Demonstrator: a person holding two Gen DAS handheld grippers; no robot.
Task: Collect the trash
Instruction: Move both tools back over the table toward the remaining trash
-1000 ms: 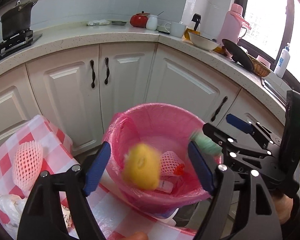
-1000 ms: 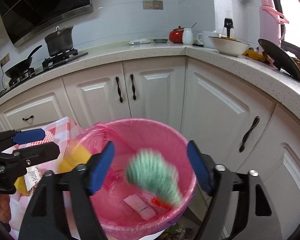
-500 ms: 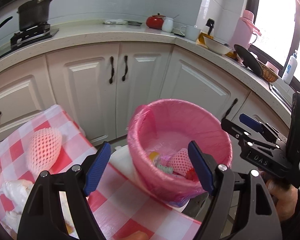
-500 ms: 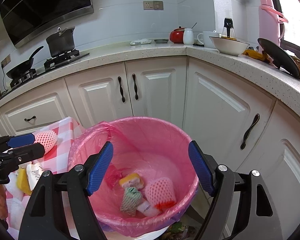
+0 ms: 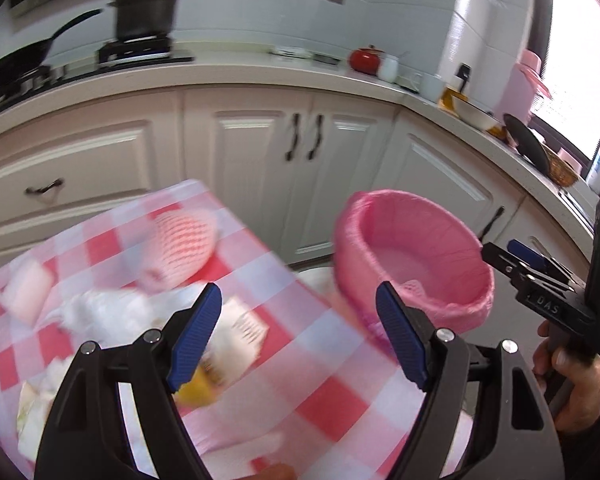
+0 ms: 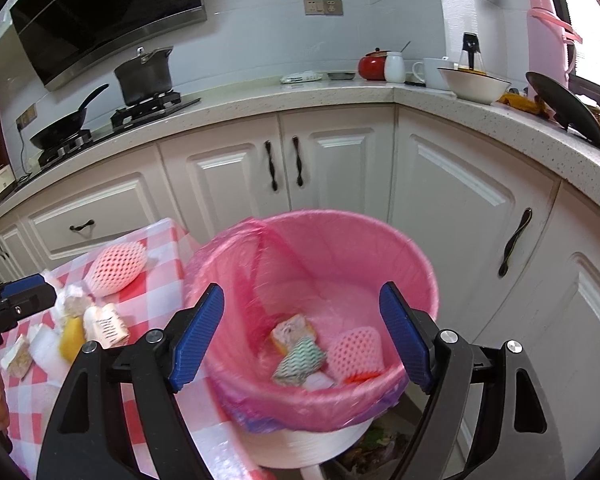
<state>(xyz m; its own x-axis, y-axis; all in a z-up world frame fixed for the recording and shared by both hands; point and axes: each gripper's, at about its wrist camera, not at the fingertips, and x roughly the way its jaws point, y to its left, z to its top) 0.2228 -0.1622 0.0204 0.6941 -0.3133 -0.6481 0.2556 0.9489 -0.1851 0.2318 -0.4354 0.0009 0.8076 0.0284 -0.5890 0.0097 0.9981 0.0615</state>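
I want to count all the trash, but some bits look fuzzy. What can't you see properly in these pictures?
- Left wrist view: the trash on the checked tablecloth is smeared by motion blur; only the pink foam net can be named.
- Left wrist view: the pink bin has its near rim hiding nearly everything inside.
- Right wrist view: the left gripper is cut off by the left edge.
- Right wrist view: small packets have unreadable print.

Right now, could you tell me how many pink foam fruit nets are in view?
2: one foam net lies on the checked tablecloth, the other foam net sits inside the pink-lined bin. More could be hidden under the trash.
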